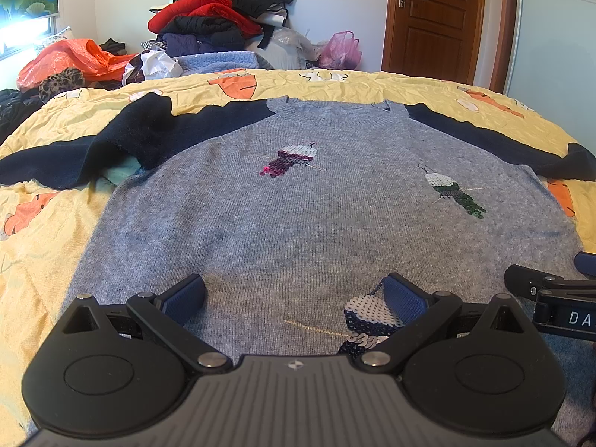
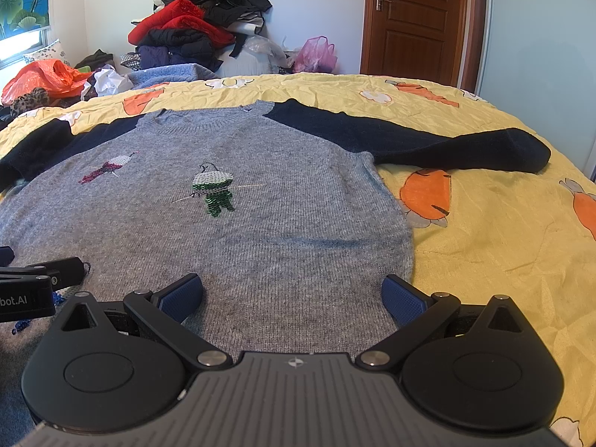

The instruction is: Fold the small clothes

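Observation:
A small grey knit sweater point(image 1: 298, 216) with dark navy sleeves and sequin bird patches lies flat, front up, on the yellow bedspread point(image 1: 44, 253), neck away from me. It also shows in the right wrist view point(image 2: 260, 231). My left gripper point(image 1: 294, 298) is open and empty, low over the sweater's near hem, with a sequin patch point(image 1: 368, 316) by its right finger. My right gripper point(image 2: 292, 296) is open and empty over the hem's right part; its right finger point(image 2: 404, 298) is near the sweater's right edge. Both sleeves point(image 1: 85, 149) point(image 2: 428, 141) are spread out sideways.
A heap of red, black and blue clothes point(image 1: 219, 18) stands past the far edge of the bed, with an orange plastic bag point(image 1: 67, 59) and a pink bag point(image 1: 341, 50). A brown door point(image 1: 436, 18) is at the back right. The bedspread point(image 2: 503, 242) extends right of the sweater.

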{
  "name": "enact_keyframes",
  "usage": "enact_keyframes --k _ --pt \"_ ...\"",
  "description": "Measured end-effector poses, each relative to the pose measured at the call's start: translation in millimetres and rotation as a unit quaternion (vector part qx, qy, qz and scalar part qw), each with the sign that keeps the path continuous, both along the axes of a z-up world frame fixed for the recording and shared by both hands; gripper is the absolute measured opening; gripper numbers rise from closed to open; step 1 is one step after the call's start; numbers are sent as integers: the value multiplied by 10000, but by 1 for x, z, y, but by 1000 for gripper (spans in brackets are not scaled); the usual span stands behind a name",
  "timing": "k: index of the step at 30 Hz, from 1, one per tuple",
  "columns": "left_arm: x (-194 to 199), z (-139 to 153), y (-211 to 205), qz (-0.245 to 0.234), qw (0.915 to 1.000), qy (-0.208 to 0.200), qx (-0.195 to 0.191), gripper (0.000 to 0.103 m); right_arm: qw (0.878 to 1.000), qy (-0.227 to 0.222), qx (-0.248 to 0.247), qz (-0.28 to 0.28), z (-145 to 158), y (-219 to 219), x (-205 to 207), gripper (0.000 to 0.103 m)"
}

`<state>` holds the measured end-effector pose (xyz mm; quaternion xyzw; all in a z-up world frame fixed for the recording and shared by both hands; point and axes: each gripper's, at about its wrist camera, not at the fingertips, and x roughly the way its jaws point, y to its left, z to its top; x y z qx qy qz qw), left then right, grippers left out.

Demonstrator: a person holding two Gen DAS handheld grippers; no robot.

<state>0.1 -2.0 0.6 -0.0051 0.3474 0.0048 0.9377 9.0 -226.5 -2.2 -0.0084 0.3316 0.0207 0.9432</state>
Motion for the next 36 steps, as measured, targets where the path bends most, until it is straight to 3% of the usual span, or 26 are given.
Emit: enact_keyframes --k 30,36 --pt "-3 2 0 4 10000 -29 3 103 10000 -1 -1 7 0 0 1 103" --pt "-3 2 -1 6 10000 -30 6 103 9982 -4 542 240 11 -19 -6 103"
